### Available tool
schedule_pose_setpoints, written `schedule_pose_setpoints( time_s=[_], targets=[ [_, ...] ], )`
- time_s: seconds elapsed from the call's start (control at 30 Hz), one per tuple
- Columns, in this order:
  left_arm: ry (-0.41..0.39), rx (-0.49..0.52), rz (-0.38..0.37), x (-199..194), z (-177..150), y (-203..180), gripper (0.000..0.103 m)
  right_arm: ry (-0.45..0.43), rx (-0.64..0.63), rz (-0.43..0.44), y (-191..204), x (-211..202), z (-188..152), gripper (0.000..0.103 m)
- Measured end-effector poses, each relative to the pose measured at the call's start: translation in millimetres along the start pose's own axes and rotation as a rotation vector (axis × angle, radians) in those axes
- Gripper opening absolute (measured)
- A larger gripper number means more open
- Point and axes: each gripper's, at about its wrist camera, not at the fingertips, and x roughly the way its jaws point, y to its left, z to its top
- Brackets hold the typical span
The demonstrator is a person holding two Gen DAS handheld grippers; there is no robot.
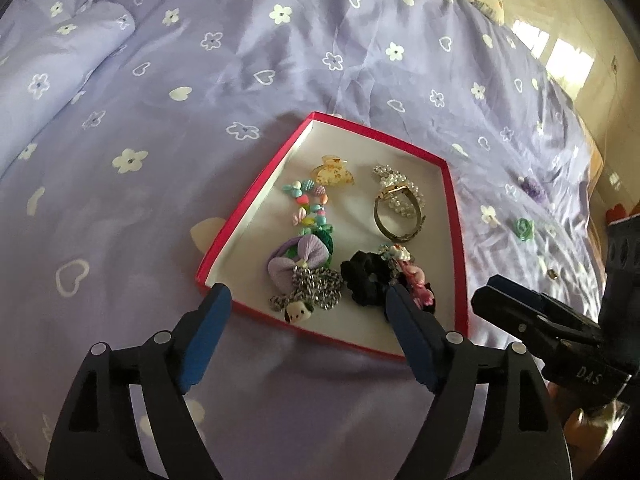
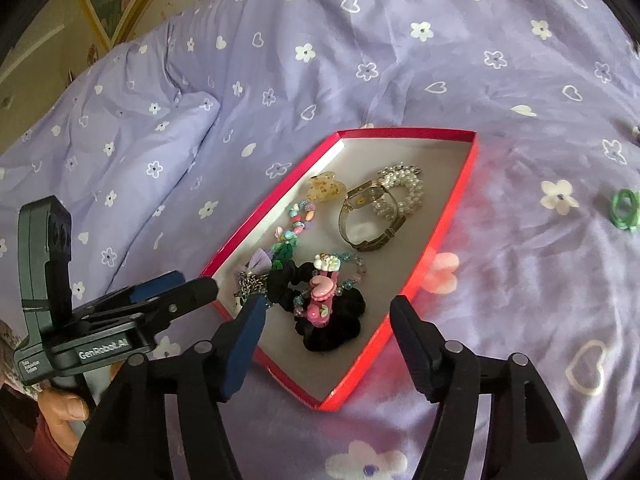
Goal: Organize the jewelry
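Both tools hang over the near end of the shallow red cardboard tray (image 1: 452,216) lying on the lilac flower-print bedsheet (image 1: 240,60). The left gripper (image 1: 308,300) has its blue-padded jaws spread wide with nothing between them; the right gripper (image 2: 328,312) is likewise spread and empty.

Most of the pieces are already in the tray: just ahead of the right gripper lie the black fabric scrunchie (image 2: 340,320) and the pink heart-topped hair clip (image 2: 320,300), whose long axis runs roughly along the gripper's forward line.

What I would judge still to be gathered sits off the tray, well apart to the right of both tools: a small green rose-shaped trinket (image 1: 525,229) and a purple flower-shaped one (image 1: 534,189) beyond it. In the right wrist view a green piece (image 2: 624,210) shows at the far right edge; it may be the same rose, though the distortion there makes that uncertain. The right gripper is the nearer, so the next reach looks like a swing rightward.
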Motion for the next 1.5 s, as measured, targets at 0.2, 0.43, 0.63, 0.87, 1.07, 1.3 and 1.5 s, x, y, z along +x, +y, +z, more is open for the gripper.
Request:
schedule_pose_setpoints(
  time_s=[0.2, 0.43, 0.63, 0.87, 1.07, 1.3, 1.5],
  targets=[
    [-0.001, -0.018, 0.008, -13.0, -12.8, -1.2, 0.086, -0.063, 0.020, 0.014, -1.3, -21.2, -8.3, 0.086],
    [-0.040, -0.043, 0.015, -33.9, -27.7, -3.3, 0.093, -0.133, 0.029, 0.011, 1.0, -45.3, -19.0, 0.090],
    [-0.066, -0.023, 0.049, -48.9, -41.3, -10.1, 0.098, -0.168, -0.006, -0.007, 9.6, -62.2, -35.6, 0.092],
    [-0.101, 0.031, 0.101, -65.1, -54.3, -20.2, 0.098, -0.163, 0.004, -0.012, 7.2, -73.5, -51.4, 0.093],
    [-0.183, 0.112, 0.157, -99.6, -49.7, -34.3, 0.101, -0.184, -0.043, -0.029, 18.5, -106.0, -40.2, 0.093],
    [-0.262, 0.150, 0.211, -106.6, -55.7, -43.8, 0.103, -0.344, -0.156, -0.128, 35.1, -139.8, -42.9, 0.103],
    [-0.219, 0.155, 0.259, -72.1, -75.2, -44.0, 0.103, -0.223, -0.105, -0.142, 16.5, -88.7, -71.1, 0.103]
  ],
)
